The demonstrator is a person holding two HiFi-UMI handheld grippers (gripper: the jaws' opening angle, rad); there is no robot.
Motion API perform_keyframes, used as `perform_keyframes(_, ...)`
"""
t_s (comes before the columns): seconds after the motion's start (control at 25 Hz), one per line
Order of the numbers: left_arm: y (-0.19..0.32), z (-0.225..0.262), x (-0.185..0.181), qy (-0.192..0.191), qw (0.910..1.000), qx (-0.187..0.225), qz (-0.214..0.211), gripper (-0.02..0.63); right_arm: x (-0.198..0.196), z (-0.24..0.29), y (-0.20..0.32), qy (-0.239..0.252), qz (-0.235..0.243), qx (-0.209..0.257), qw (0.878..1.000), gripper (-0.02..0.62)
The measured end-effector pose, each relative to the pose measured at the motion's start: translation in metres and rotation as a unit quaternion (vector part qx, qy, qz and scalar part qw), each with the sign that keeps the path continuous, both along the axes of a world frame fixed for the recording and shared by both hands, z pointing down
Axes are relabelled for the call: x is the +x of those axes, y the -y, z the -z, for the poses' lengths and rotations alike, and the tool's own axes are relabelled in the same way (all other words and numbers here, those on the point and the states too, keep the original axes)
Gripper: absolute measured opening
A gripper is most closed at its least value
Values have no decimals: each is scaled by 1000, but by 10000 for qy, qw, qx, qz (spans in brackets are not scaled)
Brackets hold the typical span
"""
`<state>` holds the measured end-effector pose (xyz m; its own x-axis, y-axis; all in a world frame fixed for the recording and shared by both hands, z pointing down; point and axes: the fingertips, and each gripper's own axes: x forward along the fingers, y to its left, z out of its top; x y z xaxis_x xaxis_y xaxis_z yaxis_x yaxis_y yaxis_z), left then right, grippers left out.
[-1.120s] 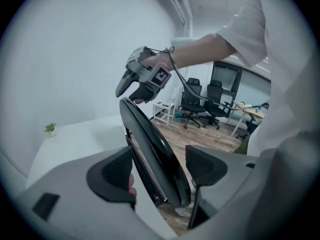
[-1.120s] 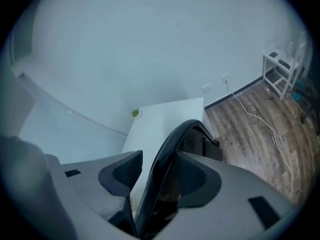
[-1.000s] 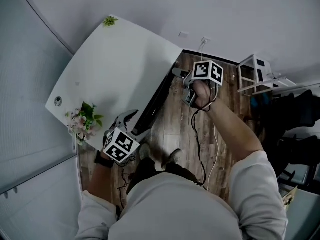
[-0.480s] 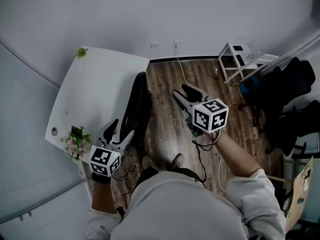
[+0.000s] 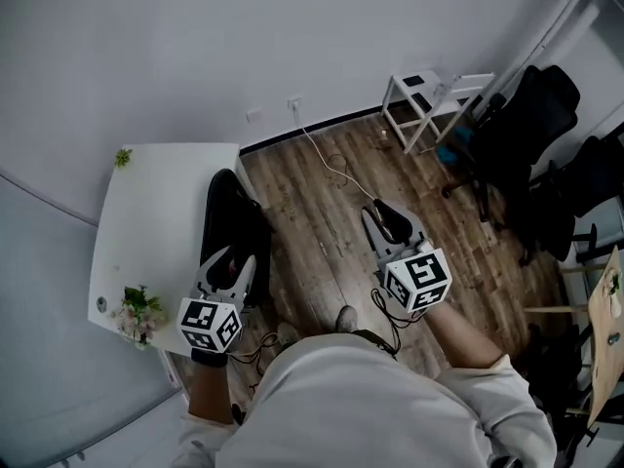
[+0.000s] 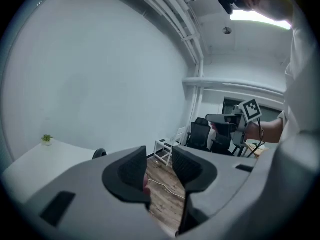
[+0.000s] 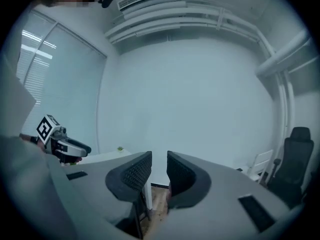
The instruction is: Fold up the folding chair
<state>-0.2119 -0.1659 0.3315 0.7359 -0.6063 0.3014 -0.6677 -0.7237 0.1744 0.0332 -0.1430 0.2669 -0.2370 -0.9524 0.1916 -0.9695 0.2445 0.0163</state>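
Note:
The black folding chair (image 5: 230, 224) stands folded flat against the edge of the white table (image 5: 156, 213). My left gripper (image 5: 232, 266) hovers just in front of the chair's near end, apart from it. Its jaws are closing, with a gap and nothing between them. My right gripper (image 5: 388, 224) hangs over the bare wood floor (image 5: 312, 203), well right of the chair. Its jaws are also closing on nothing. In the left gripper view the left gripper (image 6: 159, 166) frames floor and the chair's top (image 6: 99, 154). In the right gripper view the right gripper (image 7: 159, 174) faces the wall.
A white stool (image 5: 429, 100) stands by the far wall, and dark office chairs (image 5: 526, 115) crowd the right side. A white cable (image 5: 327, 159) trails across the floor. A flower bunch (image 5: 136, 312) and a small plant (image 5: 122, 157) sit on the table.
Both grippers have come away from the chair and pulled back toward my body, the right one farthest. Both pairs of jaws have narrowed. The chair now stands folded against the table.

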Motion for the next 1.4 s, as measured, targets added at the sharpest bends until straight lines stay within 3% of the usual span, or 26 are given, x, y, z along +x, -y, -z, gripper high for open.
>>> perform_keyframes(0.36,-17,19,74,-78,9987,414,-269,24,71,9,-81,-203,-914,434,9947,56)
perform_keyframes(0.6,-26,23,102,-80,9974,567,-444,8,96,13,-110,-149,-1313,546,9897,14)
perform_keyframes(0.92,-37,31,123,-23,9970,603,-480,8,103,27,-119,-315,-1191,752,9895,12)
perform_keyframes(1.4,-44,30,124,108,9972,621,-393,8,101,27,-117,-252,-1027,795,9912,12)
